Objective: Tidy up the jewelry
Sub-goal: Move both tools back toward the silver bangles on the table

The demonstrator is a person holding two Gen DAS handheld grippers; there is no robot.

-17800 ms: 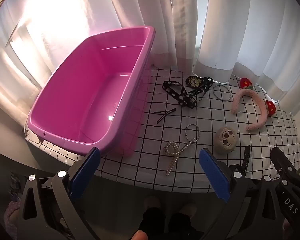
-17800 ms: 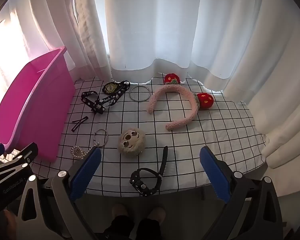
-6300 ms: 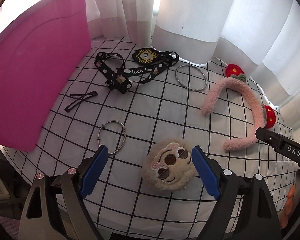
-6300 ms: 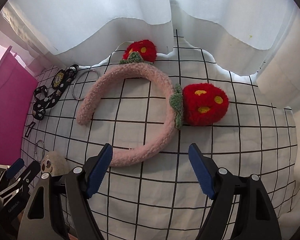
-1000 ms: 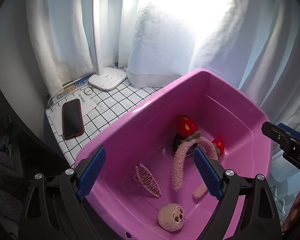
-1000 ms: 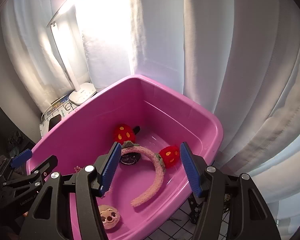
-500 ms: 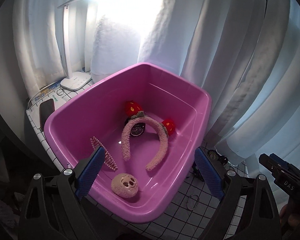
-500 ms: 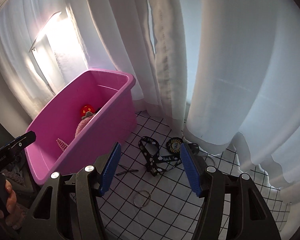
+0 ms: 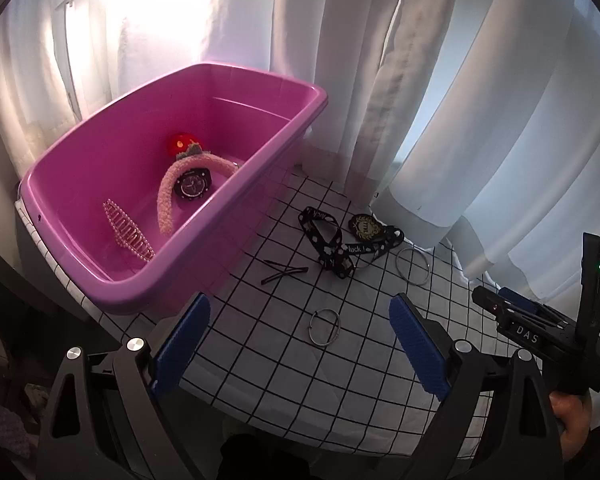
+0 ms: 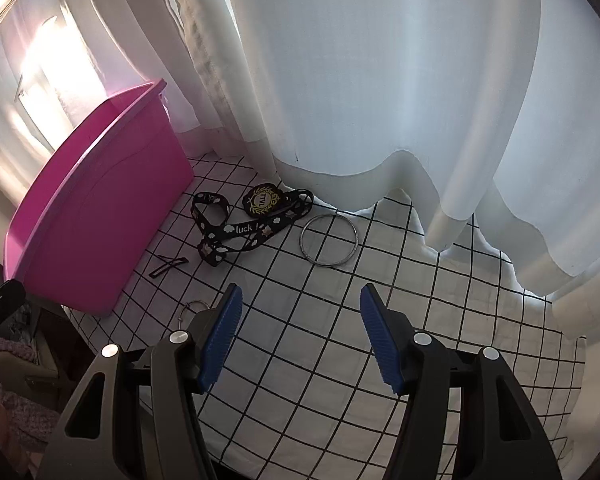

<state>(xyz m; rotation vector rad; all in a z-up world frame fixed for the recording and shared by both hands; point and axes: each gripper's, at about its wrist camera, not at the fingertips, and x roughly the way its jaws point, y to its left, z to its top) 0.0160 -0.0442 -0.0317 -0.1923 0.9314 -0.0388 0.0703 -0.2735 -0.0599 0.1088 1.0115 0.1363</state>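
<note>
The pink tub (image 9: pixel 260 80) (image 10: pixel 96 216) stands at the left of the checked table. Inside it lie the fuzzy pink headband (image 9: pixel 168 188), a black watch (image 9: pixel 193 185) and a pearl comb (image 9: pixel 128 234). On the cloth lie a black printed ribbon (image 9: pixel 332 246) (image 10: pixel 236 232), a large silver bangle (image 9: pixel 413 266) (image 10: pixel 329 246), a small silver ring (image 9: pixel 325 327) (image 10: pixel 190 312) and black hair pins (image 9: pixel 284 271) (image 10: pixel 168 265). My left gripper (image 9: pixel 300 344) hangs open over the small ring. My right gripper (image 10: pixel 300 336) is open, empty, short of the large bangle.
White curtains (image 10: pixel 380 80) hang along the back and drape onto the checked cloth (image 10: pixel 340 360). The right gripper's body and the hand holding it (image 9: pixel 548 340) show at the right edge of the left wrist view. The table's front edge runs just under both grippers.
Both views have swung from the tub's inside to the right, over the cloth. The ribbon, bangle, ring and pins have come into view. Both grippers stayed open and empty.
</note>
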